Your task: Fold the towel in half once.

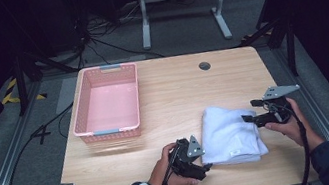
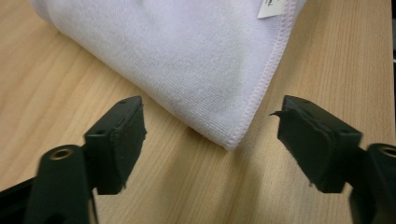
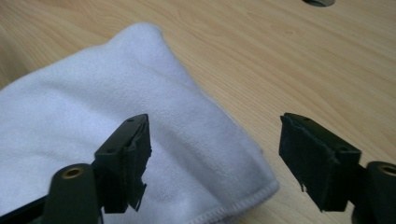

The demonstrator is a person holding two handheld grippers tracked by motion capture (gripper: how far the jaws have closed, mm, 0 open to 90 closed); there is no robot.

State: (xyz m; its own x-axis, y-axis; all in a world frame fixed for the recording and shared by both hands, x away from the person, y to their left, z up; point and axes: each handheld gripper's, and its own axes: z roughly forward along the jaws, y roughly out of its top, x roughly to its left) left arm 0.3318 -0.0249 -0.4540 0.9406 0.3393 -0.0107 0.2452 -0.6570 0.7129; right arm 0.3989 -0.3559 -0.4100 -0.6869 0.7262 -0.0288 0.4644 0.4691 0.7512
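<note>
Black jaws of my left gripper [image 2: 212, 140] stand wide, nothing between them, aimed at the towel's [image 2: 187, 60] stitched near corner, probably so I can pinch that corner. My right gripper [image 3: 215, 158] is equally wide, empty, one jaw over the towel's far-side fold, likely for a two-handed lift. Folded, the towel lies on the table [image 1: 167, 92] near its front right. A pink basket [image 1: 107, 102] sits well apart at back left; nothing blocks the way there.

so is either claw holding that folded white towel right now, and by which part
Nothing is held. The left claw stands open at the folded white terry towel's corner; the right claw is open over its edge.
</note>
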